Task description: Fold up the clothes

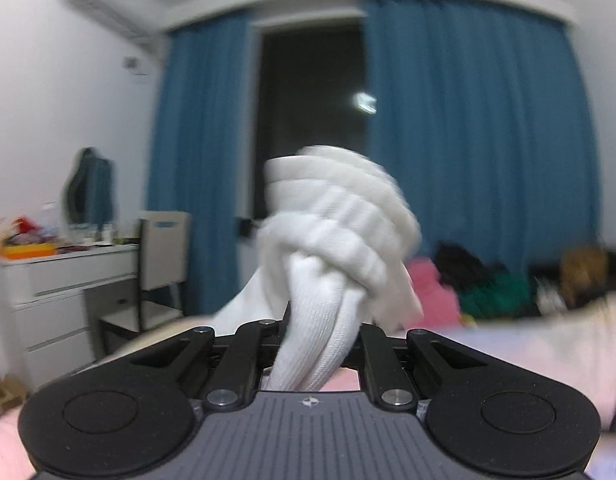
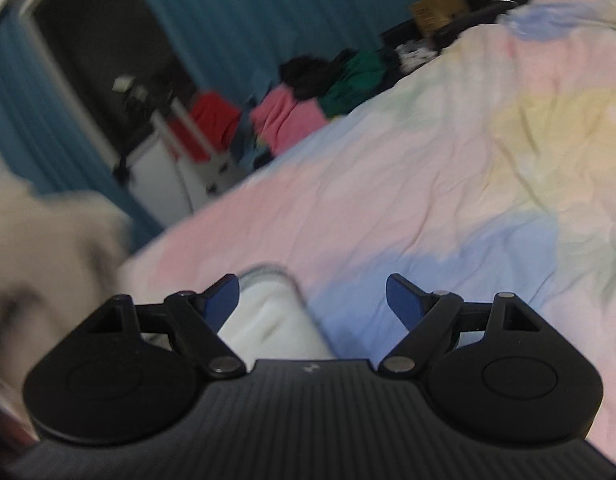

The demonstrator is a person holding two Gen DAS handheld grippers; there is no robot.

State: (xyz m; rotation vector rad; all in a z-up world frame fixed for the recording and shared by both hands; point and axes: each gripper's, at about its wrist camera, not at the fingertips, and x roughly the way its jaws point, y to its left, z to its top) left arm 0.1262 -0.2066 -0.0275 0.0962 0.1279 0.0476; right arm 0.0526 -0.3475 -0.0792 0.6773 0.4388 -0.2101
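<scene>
My left gripper (image 1: 322, 320) is shut on a bunched white ribbed garment (image 1: 336, 232) and holds it up in the air above the bed, facing the window. The cloth hides the fingertips. My right gripper (image 2: 313, 300) is open and empty, with its blue fingers (image 2: 404, 300) spread just above the pastel bedsheet (image 2: 428, 168). A white cloth piece (image 2: 276, 320) lies on the sheet under the right gripper. A blurred white mass (image 2: 48, 248) fills the left edge of the right wrist view.
A heap of pink, green, black and red clothes (image 2: 308, 96) lies at the far edge of the bed, also in the left wrist view (image 1: 468, 284). A white dresser (image 1: 60, 300) and chair (image 1: 160, 264) stand left. Blue curtains (image 1: 468, 128) flank a dark window.
</scene>
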